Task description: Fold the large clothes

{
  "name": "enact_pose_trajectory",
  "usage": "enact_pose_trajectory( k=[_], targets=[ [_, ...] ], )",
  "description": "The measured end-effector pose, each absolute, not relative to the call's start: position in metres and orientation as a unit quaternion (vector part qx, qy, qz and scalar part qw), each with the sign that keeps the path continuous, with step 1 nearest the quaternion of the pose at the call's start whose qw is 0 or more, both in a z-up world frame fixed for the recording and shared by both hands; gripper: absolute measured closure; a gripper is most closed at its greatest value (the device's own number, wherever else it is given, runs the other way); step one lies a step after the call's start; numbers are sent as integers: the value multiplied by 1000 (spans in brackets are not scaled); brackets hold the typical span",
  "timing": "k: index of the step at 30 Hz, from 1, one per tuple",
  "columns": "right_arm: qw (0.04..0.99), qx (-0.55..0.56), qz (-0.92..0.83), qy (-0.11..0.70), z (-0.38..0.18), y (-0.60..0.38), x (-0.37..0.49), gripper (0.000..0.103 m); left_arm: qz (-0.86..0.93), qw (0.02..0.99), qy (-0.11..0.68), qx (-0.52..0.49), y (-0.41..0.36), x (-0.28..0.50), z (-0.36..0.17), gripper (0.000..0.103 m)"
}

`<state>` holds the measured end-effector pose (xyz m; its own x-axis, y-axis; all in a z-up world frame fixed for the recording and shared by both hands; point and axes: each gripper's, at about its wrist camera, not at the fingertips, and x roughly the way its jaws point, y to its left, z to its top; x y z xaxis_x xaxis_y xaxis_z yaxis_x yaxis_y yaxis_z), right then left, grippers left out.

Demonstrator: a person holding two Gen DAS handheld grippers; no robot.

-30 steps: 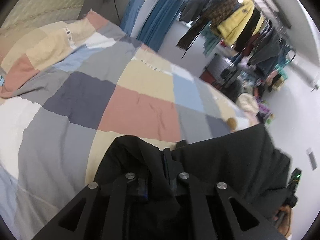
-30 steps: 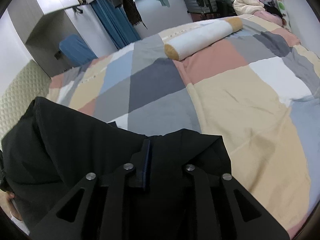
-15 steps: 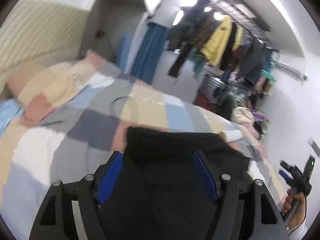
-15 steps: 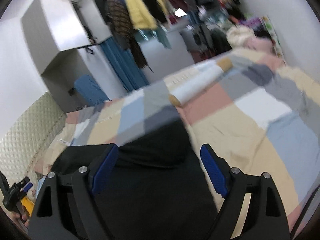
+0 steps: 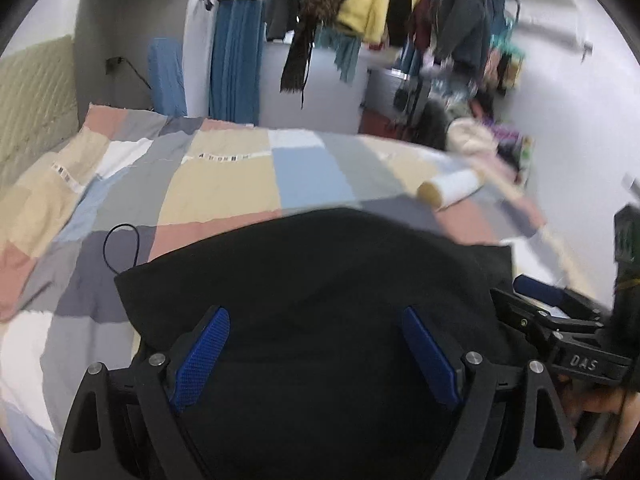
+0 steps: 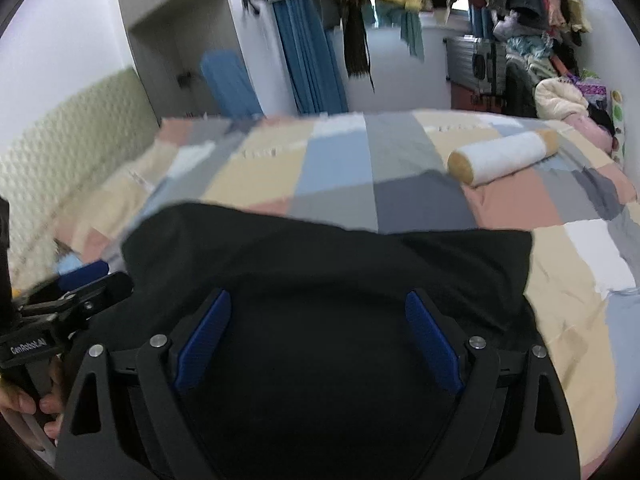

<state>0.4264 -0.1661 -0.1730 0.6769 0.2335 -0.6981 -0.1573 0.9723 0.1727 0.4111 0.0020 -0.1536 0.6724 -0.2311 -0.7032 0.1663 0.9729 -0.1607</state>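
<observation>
A black garment (image 5: 320, 272) lies folded on the patchwork bed cover (image 5: 224, 188); it also shows in the right wrist view (image 6: 328, 264). My left gripper (image 5: 316, 344) is open just above its near part, blue pads spread wide, holding nothing. My right gripper (image 6: 316, 340) is also open above the garment and empty. The right gripper shows at the right edge of the left wrist view (image 5: 560, 320); the left gripper shows at the left edge of the right wrist view (image 6: 72, 300).
A white bolster with tan ends (image 6: 504, 156) lies on the bed beyond the garment. A thin black cord loop (image 5: 120, 244) lies left of the garment. A padded headboard (image 6: 72, 140) is at left. A rack of hanging clothes (image 5: 384, 8) stands past the bed.
Both grippers were shut on the black garment a second ago. They have opened, let it go and pulled back; the garment now lies on the bed.
</observation>
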Motion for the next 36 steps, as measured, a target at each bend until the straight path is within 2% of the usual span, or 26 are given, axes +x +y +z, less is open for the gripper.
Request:
enact_pose_trajectory(
  k=[7, 19, 28, 36],
  targets=[
    [901, 49, 102, 418, -207, -165, 460, 10, -77, 897, 433, -44, 4, 443, -203, 13],
    [891, 37, 94, 443, -246, -157, 498, 4, -10, 899, 438, -4, -8, 473, -235, 7],
    [896, 26, 93, 434, -248, -156, 493, 3, -18, 900, 436, -10, -6, 466, -232, 8],
    [913, 41, 105, 393, -215, -180, 471, 3, -7, 920, 389, 50, -12, 440, -198, 8]
  ],
)
